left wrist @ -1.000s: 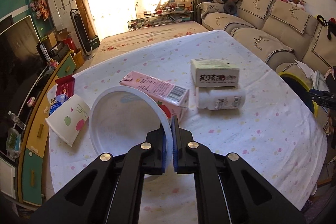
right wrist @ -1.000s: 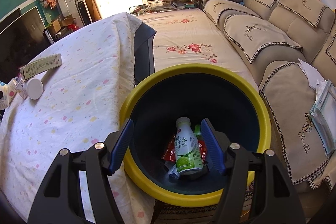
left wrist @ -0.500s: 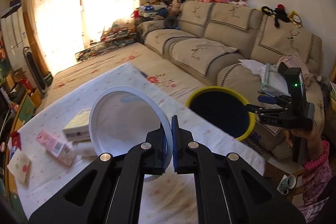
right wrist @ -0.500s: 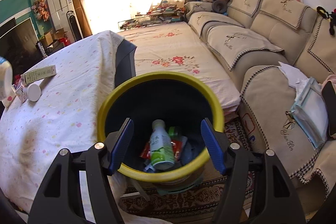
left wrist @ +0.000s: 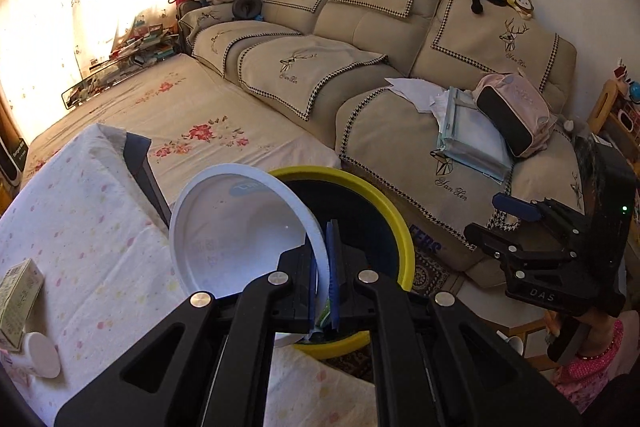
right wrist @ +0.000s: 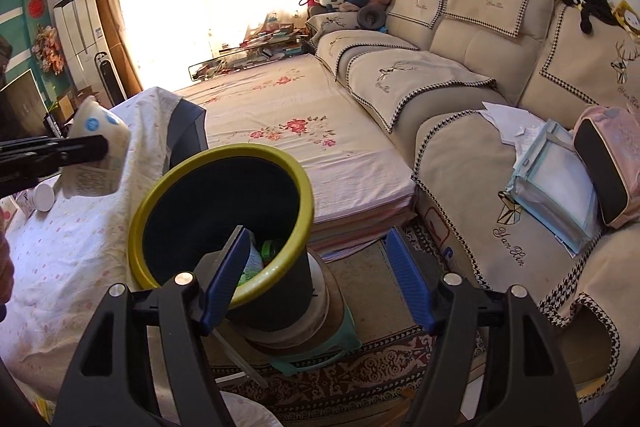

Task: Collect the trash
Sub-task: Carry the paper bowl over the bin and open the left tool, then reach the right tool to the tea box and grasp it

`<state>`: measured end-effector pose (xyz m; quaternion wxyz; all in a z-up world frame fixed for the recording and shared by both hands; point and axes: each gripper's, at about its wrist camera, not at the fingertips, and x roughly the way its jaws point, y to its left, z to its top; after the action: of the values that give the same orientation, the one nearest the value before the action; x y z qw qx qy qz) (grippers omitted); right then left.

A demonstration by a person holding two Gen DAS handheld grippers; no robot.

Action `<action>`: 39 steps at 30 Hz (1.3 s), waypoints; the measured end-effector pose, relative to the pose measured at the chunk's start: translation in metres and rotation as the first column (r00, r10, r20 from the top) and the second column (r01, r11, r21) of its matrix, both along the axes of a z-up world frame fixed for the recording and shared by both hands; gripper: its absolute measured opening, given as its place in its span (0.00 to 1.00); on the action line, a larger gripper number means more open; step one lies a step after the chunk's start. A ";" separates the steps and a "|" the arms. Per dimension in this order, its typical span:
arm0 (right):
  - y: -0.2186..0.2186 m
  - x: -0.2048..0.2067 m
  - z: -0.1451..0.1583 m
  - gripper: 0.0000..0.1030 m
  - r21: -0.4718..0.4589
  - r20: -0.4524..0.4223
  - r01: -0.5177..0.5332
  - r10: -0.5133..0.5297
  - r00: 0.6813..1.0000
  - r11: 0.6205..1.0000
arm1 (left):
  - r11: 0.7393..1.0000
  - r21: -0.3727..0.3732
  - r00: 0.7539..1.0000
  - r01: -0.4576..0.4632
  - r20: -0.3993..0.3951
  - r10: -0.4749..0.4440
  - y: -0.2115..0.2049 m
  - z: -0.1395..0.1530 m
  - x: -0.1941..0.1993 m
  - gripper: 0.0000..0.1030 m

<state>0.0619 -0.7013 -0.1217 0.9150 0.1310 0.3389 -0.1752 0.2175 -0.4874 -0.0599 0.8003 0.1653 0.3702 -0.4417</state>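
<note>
My left gripper (left wrist: 325,255) is shut on the rim of a white paper bowl (left wrist: 236,227) and holds it in the air at the near edge of the yellow-rimmed black bin (left wrist: 384,211). In the right wrist view the bowl (right wrist: 98,151) hangs left of the bin (right wrist: 224,211), above the table edge. My right gripper (right wrist: 316,267) is open and empty, just right of the bin, and also shows in the left wrist view (left wrist: 516,223). A bottle and wrappers (right wrist: 256,263) lie inside the bin.
The table with a dotted white cloth (left wrist: 80,251) carries a small carton (left wrist: 18,299) and a white pill bottle (left wrist: 40,355) at its left. The bin stands on a stool (right wrist: 312,343). A beige sofa (left wrist: 400,75) with papers and a pink bag (left wrist: 516,115) lies behind.
My left gripper has swung the bowl from over the table to the bin's edge. My right gripper has drawn back up and to the right, away from the bin.
</note>
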 end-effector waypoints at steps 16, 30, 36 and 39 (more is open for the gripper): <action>-0.004 0.014 -0.020 0.65 0.051 -0.032 -0.007 0.009 0.999 0.999 | 0.994 -0.074 0.997 -0.075 0.017 0.077 0.018 0.004 0.011 0.48; 0.089 0.075 0.012 0.67 0.027 0.010 -0.264 0.264 0.965 0.964 | 0.815 -0.299 0.835 -0.495 0.095 0.542 0.272 0.055 -0.044 0.81; 0.163 0.110 0.028 0.67 0.017 0.020 -0.447 0.447 0.894 0.894 | 0.668 -0.345 0.683 -0.659 0.098 0.724 0.386 0.056 -0.081 0.89; 0.200 0.125 0.035 0.67 0.010 0.022 -0.534 0.534 0.845 0.845 | 0.609 -0.365 0.630 -0.704 0.074 0.773 0.429 0.053 -0.095 0.89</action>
<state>0.1871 -0.5014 -0.0865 0.9297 0.0407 0.3547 0.0899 0.1221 -0.0583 -0.0073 0.9624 -0.0789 0.2406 -0.0988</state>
